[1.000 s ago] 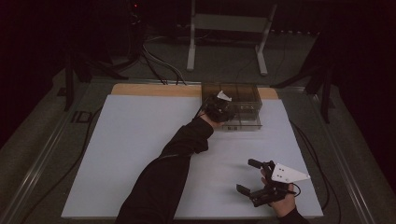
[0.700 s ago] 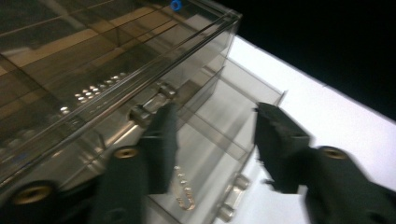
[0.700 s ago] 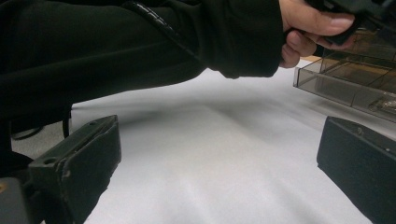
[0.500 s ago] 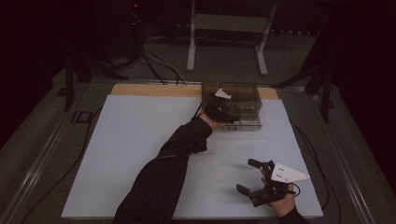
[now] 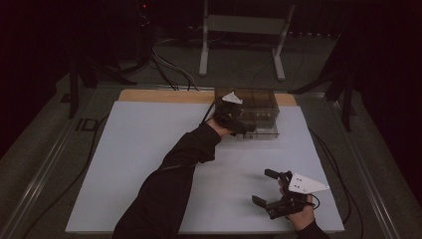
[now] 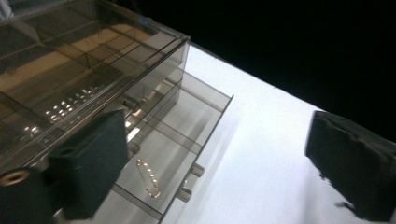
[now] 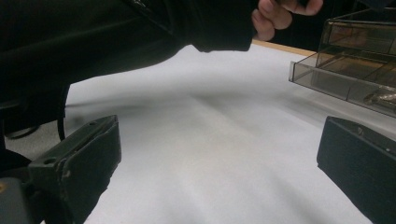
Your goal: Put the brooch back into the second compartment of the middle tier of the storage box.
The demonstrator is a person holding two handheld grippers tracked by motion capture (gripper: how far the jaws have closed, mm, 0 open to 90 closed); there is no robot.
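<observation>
White table (image 5: 149, 164) bears an unlabelled drawer box (image 5: 259, 107) holding a safety pin (image 6: 148, 178).

White table (image 5: 149, 149) — a smoky clear drawer box (image 5: 259, 107) sits at its far edge

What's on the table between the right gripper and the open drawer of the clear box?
Nothing: in the high view, bare white table separates the right gripper from the drawer.

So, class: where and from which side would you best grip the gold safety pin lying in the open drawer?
Probably from above. The safety pin lies flat on the floor of the pulled-out drawer, whose clear walls block a side approach. Bring the left gripper, jaws wide open, down across the pin's thin middle and close across its width.
</observation>
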